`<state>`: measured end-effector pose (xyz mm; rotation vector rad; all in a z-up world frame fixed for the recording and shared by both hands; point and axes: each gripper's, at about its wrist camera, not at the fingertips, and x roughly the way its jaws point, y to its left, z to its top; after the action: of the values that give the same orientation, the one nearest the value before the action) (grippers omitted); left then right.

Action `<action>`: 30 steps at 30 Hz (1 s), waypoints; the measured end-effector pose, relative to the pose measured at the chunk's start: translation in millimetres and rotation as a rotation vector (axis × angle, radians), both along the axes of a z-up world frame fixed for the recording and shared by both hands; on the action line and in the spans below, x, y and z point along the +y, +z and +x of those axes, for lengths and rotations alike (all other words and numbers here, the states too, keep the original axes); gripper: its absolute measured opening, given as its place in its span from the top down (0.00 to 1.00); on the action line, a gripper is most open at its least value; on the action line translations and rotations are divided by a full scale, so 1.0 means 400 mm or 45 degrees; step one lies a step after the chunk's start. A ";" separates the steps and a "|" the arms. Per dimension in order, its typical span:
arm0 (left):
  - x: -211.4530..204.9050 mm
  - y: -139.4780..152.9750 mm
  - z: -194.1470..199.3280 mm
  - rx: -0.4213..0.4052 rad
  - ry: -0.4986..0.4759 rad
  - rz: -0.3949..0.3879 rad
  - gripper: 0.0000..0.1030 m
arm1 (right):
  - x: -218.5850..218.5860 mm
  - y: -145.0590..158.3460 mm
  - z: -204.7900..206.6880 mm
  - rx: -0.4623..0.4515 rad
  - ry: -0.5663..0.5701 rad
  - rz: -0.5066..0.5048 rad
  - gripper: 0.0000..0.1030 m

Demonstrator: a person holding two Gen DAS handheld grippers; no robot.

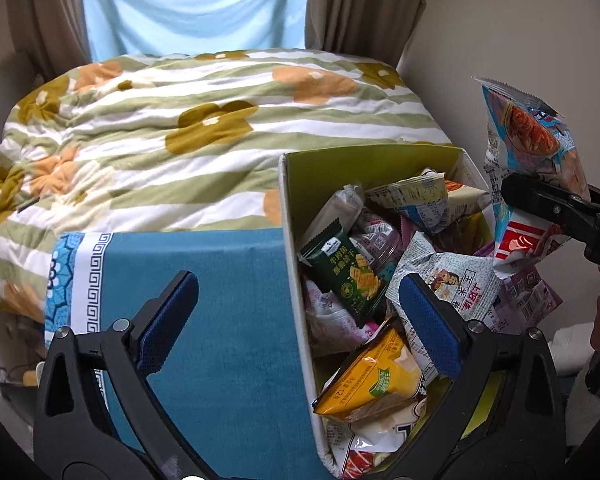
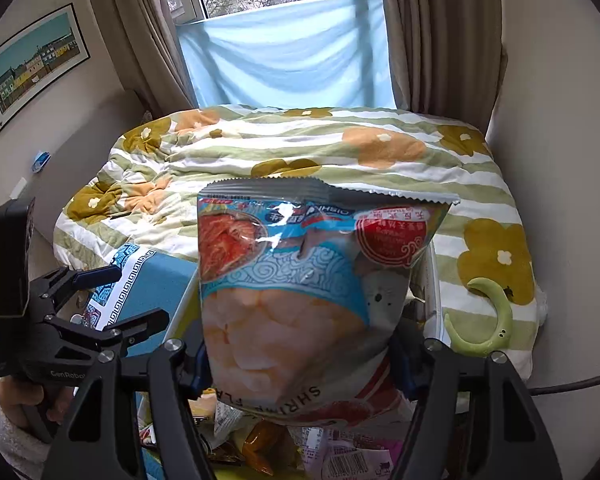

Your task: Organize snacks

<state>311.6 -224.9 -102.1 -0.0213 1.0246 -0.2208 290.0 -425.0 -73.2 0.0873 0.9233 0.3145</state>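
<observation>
An open box with green lining (image 1: 320, 176) holds several snack packets, among them a dark green biscuit packet (image 1: 348, 276), a yellow packet (image 1: 376, 376) and a white corn snack packet (image 1: 456, 284). My left gripper (image 1: 300, 292) is open and straddles the box's left wall, with nothing pressed between its blue pads. My right gripper (image 2: 300, 364) is shut on a large blue shrimp chips bag (image 2: 300, 272), held upright above the box. That bag (image 1: 528, 140) also shows at the right of the left wrist view. The left gripper (image 2: 140, 294) appears at the left of the right wrist view.
A blue patterned surface (image 1: 220, 280) lies left of the box. Behind is a bed with a striped flower quilt (image 1: 180, 120), then curtains and a window (image 2: 276, 52). A green crescent-shaped item (image 2: 496, 320) lies on the quilt. A wall (image 1: 500, 40) stands close on the right.
</observation>
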 end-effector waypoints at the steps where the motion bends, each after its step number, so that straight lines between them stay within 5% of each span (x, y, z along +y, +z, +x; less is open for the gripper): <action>1: 0.009 0.002 -0.004 0.000 0.020 -0.007 0.03 | 0.004 0.001 0.007 0.003 0.002 0.017 0.36; 12: 0.099 0.018 -0.058 0.007 0.174 0.015 0.03 | 0.099 -0.066 0.103 0.094 0.042 0.103 0.36; 14: 0.111 0.019 -0.070 0.017 0.191 0.015 0.03 | 0.112 -0.079 0.109 0.108 0.039 0.106 0.30; 15: 0.117 0.020 -0.080 0.015 0.195 0.020 0.03 | 0.116 -0.082 0.108 0.103 0.026 0.105 0.20; 17: 0.124 0.024 -0.102 0.010 0.199 0.028 0.03 | 0.117 -0.079 0.086 0.074 0.007 0.123 0.01; 30: 0.162 0.105 -0.279 -0.113 0.123 0.023 0.03 | 0.112 0.007 -0.154 -0.114 -0.086 0.004 0.01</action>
<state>199.9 -160.3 -60.3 -0.0444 0.9342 -0.1235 228.4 -380.4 -70.6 0.1060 0.8295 0.2551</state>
